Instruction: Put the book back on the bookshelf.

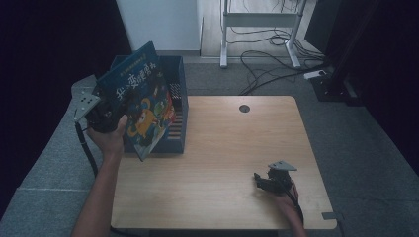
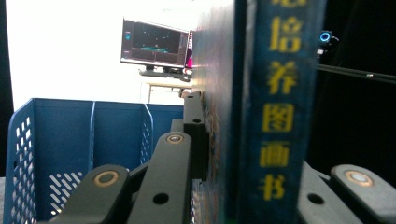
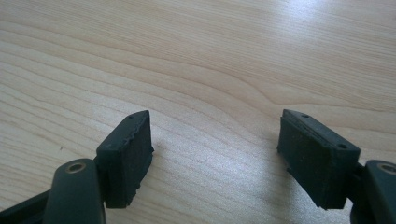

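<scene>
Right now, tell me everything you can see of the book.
The book is a thin, blue picture book with yellow characters down its spine and cartoon figures on the cover. It is held tilted in the air over the blue rack, clamped between the jaws of the left gripper, clear of the table.

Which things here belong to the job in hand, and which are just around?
In the job:
- picture book, clamped in the left hand-held gripper
- blue file rack

Just around:
- right hand-held gripper, open, on the table
- floor cables
- monitor
</scene>
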`<state>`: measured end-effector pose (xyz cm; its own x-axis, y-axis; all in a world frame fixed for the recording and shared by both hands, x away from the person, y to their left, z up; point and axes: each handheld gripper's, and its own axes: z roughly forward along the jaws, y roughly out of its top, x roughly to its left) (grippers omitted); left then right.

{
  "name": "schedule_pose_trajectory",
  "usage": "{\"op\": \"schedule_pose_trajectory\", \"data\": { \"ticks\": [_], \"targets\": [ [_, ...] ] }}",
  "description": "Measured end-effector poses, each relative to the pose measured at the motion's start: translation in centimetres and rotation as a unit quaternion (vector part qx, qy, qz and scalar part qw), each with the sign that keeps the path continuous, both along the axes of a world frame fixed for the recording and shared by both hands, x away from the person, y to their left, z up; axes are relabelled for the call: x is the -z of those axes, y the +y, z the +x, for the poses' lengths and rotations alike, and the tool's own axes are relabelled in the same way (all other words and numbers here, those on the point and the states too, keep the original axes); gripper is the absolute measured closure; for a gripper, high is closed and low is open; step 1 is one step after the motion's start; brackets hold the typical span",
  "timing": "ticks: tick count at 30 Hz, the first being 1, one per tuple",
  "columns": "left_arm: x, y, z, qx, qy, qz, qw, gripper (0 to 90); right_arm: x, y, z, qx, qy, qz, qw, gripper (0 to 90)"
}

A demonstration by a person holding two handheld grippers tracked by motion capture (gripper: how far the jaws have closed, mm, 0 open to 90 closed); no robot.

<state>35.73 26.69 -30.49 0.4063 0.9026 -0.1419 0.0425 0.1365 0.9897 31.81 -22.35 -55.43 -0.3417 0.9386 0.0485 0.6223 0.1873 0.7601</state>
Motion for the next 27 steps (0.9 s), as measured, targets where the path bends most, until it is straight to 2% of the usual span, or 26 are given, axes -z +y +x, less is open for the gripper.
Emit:
{"op": "schedule_pose_trajectory", "data": {
  "ticks": [8, 18, 23, 27],
  "targets": [
    [-0.3, -0.6, 1.2, -0.008, 0.001, 0.006, 1.0000, 81.5, 0.0, 0.0, 0.0, 0.000, 0.000, -0.002, 1.0000, 25.4],
    [0.0, -1.0, 2.1, -0.018, 0.000, 0.004, 0.9998, 81.5, 0.0, 0.0, 0.0, 0.000, 0.000, 0.001, 1.0000, 25.5],
    [-0.1, -1.3, 2.6, -0.019, -0.001, 0.011, 0.9998, 81.6, 0.0, 0.0, 0.0, 0.000, 0.000, 0.001, 1.0000, 25.3],
    [-0.3, -1.7, 3.1, -0.033, -0.003, 0.014, 0.9994, 81.6, 0.0, 0.0, 0.0, 0.000, 0.000, 0.003, 1.0000, 25.3]
  ]
}}
